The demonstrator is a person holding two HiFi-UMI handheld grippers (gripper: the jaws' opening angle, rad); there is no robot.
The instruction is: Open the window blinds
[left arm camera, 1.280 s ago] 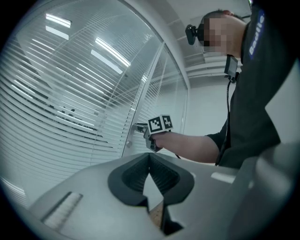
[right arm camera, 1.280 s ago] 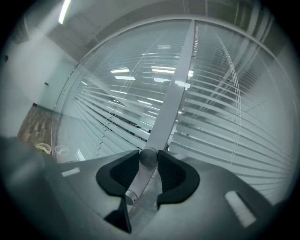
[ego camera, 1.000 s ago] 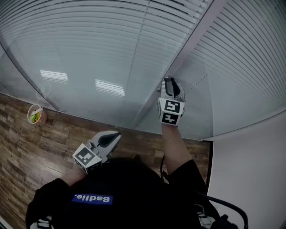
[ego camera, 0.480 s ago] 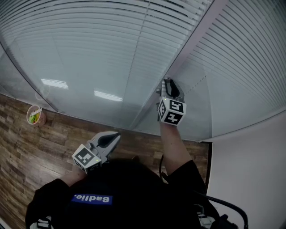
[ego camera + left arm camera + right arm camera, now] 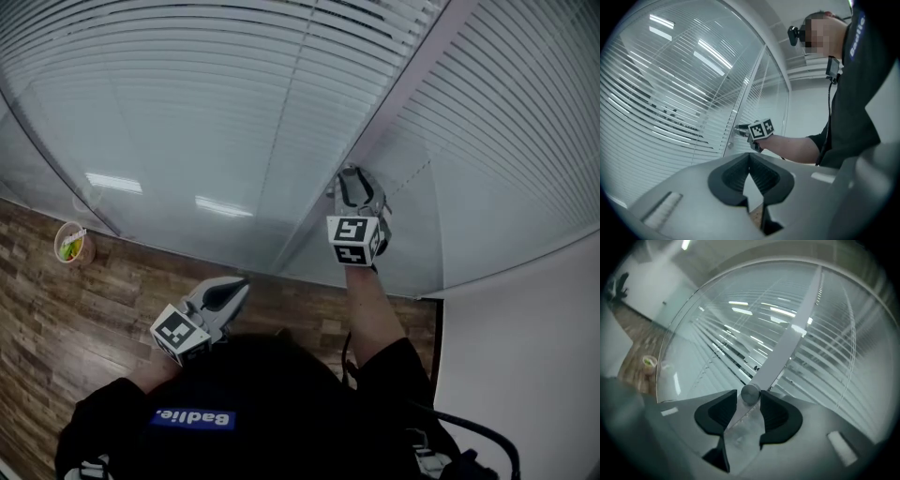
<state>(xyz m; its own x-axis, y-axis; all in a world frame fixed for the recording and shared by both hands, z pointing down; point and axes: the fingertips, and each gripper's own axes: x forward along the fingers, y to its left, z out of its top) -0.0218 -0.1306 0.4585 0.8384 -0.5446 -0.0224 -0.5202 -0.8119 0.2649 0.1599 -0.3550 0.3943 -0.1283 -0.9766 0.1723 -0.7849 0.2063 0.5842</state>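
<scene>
White slatted blinds [image 5: 187, 84] hang behind glass on both sides of a pale upright frame bar [image 5: 412, 84]. A small round metal knob [image 5: 750, 394] sits on that bar. My right gripper [image 5: 354, 174] reaches up to the bar, and the knob lies between its fingertips. Its jaws have just been opening: a thin gap shows beside the knob, so this gripper is open. From the left gripper view, the right gripper [image 5: 739, 130] is at the bar. My left gripper [image 5: 242, 283] hangs low near my body, away from the glass, shut on nothing.
A wooden floor [image 5: 56, 319] runs along the foot of the glass wall. A paper cup [image 5: 72, 242] stands on it at the left. A plain white wall [image 5: 525, 356] closes off the right side.
My right gripper has rolled about its own axis at the knob, its marker cube turning and settling slightly lower. The left gripper has not moved.
</scene>
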